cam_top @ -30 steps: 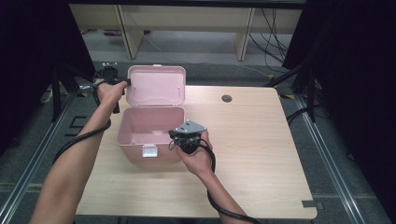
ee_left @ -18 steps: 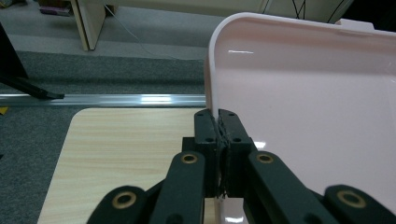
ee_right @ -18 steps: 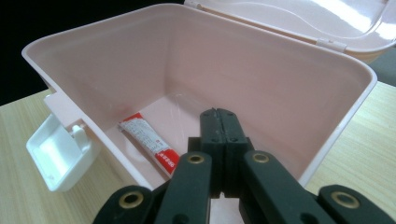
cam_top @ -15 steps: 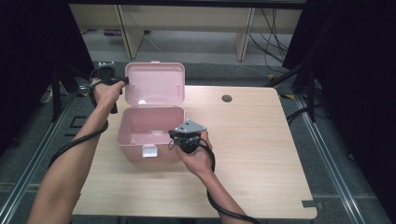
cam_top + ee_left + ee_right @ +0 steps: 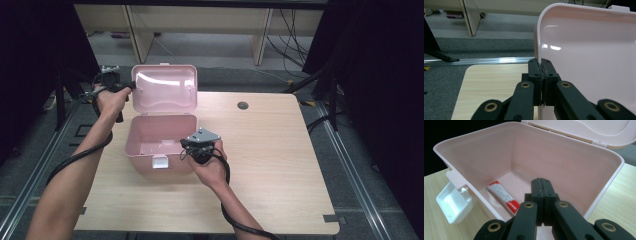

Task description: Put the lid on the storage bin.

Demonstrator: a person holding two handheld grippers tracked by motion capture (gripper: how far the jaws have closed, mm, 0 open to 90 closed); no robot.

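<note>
The box is glossy pink plastic with rounded corners, standing left of centre on the pale wood-grain table. Its lid stands raised at 12 o'clock. My left gripper is clamped on the lid's thin rim at 9 o'clock. My right gripper has its jaws pressed together, empty, at the box's 4 o'clock corner. Inside lies a white-and-red tube, flat on the smooth floor. A white latch hangs off the front wall.
</note>
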